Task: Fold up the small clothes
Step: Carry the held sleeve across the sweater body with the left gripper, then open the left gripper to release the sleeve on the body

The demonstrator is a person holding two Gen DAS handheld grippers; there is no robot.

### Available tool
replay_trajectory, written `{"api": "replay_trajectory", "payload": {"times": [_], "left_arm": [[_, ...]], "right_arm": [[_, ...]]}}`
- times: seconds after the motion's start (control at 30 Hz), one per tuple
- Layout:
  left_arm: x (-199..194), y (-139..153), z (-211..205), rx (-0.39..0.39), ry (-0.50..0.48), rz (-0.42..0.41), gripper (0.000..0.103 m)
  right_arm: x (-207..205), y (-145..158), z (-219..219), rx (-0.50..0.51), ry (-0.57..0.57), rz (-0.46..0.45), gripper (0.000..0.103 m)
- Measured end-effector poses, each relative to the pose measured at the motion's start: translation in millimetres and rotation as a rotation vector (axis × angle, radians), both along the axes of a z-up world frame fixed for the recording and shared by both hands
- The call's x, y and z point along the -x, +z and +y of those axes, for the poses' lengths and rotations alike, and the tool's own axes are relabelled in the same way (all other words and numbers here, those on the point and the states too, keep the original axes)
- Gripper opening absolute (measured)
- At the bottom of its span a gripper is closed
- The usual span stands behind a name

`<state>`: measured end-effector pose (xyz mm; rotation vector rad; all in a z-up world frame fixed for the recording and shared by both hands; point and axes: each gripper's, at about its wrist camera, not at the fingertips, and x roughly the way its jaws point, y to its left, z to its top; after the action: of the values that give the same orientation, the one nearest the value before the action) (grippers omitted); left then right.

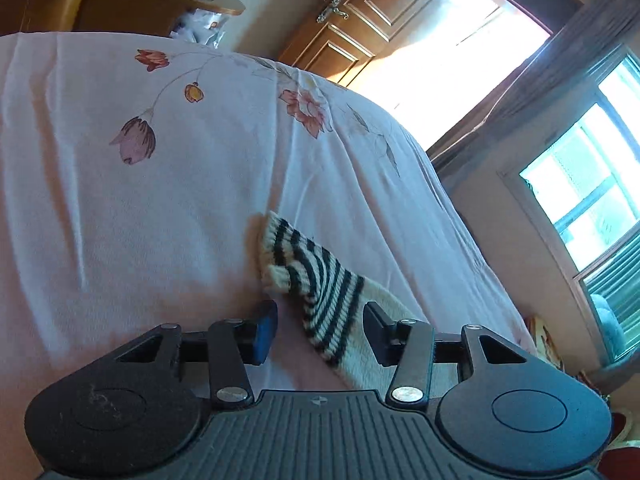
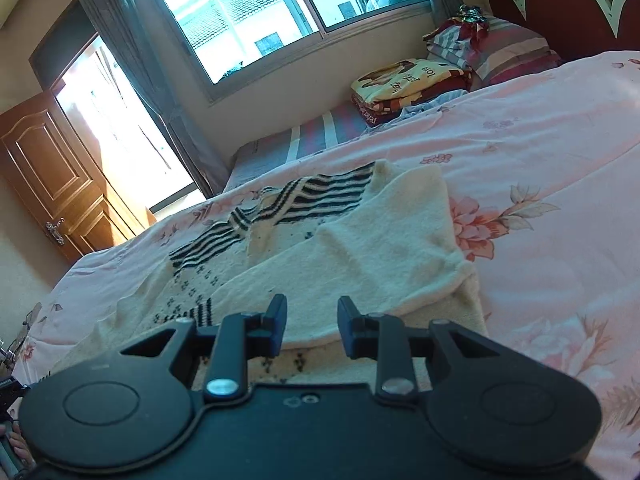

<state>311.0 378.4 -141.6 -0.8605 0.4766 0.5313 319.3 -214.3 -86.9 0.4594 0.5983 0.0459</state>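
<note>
A small cream knitted sweater [image 2: 360, 248] with black stripes and small black motifs lies on the pink floral bedsheet [image 2: 540, 184], one part folded over its middle. My right gripper [image 2: 312, 320] is open and empty, just above the sweater's near edge. In the left wrist view a striped sleeve cuff [image 1: 312, 276] of the sweater lies on the sheet [image 1: 140, 208]. My left gripper [image 1: 320, 324] is open, its fingers on either side of the sleeve, not closed on it.
Folded blankets and a striped pillow [image 2: 448, 76] are stacked at the head of the bed by the red headboard [image 2: 568, 4]. A window [image 2: 260, 12], a wooden door [image 2: 52, 184] and a wooden desk [image 1: 120, 0] surround the bed.
</note>
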Motion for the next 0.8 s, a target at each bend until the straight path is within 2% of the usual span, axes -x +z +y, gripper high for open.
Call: {"api": "replay_trajectory", "payload": {"times": [0.07,0.1,0.13,0.17,0.2,0.23,0.3,0.4,0.47,0.53,0.63,0.8], "left_arm": [[-4,-2,5,0.012,0.004,-0.011,0.046],[-7,-3,7,0.005,0.008,0.0,0.039],[-13,-4,13,0.0,0.003,0.031,0.01],[-20,-6,20,0.01,-0.01,0.05,0.004],[-22,-3,19,0.01,-0.019,0.038,0.004],[-24,6,10,-0.032,-0.053,0.027,0.004],[-31,26,-26,-0.146,-0.187,-0.003,0.004],[-48,45,-116,-0.3,-0.448,-0.032,0.004],[-63,45,-184,-0.363,-0.619,-0.039,0.004],[-78,41,-249,-0.42,-0.75,-0.039,0.004],[-101,36,-321,-0.429,-0.863,-0.039,0.004],[-119,37,-402,-0.412,-0.977,-0.033,0.004]], "right_arm": [[0,5,11,0.004,0.003,-0.004,0.029],[0,7,15,0.007,0.006,-0.005,0.029],[0,10,19,0.009,0.01,-0.007,0.029],[0,11,23,0.012,0.013,-0.009,0.029],[0,12,25,0.016,0.013,-0.01,0.029],[0,13,27,0.023,0.012,-0.01,0.029],[2,15,27,0.028,0.005,-0.014,0.029],[3,14,25,0.013,-0.015,-0.016,0.029],[4,12,23,0.002,-0.022,-0.012,0.029],[7,11,19,-0.003,-0.029,-0.013,0.029],[11,13,7,-0.017,-0.049,-0.018,0.029],[12,14,-17,-0.039,-0.06,-0.02,0.03]]}}
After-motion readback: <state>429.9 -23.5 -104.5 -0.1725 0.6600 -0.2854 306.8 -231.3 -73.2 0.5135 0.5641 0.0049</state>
